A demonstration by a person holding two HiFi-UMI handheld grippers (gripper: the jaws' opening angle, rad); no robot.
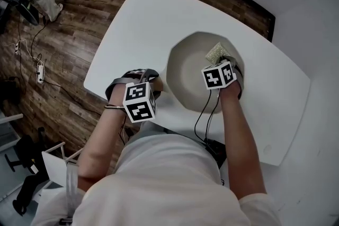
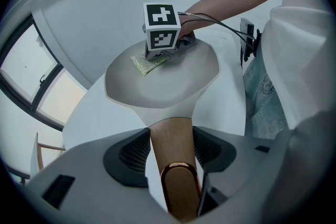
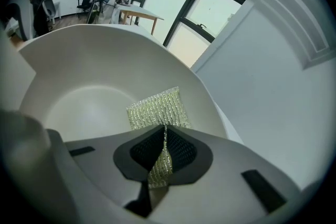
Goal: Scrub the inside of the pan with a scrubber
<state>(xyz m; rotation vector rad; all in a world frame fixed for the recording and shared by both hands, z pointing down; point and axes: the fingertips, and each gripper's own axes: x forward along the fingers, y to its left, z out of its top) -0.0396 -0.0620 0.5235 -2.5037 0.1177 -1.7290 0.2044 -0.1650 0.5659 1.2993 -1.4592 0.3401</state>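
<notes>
Left tongs clamped on the wooden handle sticking straight out from the pan; right tongs pinching scrubber inside it.

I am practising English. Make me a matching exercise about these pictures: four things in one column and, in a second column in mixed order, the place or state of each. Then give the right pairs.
Things
1. scrubber
2. handle
3. pan
4. table

Places or states
a. clamped in the left gripper
b. white, under the pan
c. pinched in the right gripper, inside the pan
d. standing on the table, pale inside

Pairs: 1-c, 2-a, 3-d, 4-b
</notes>
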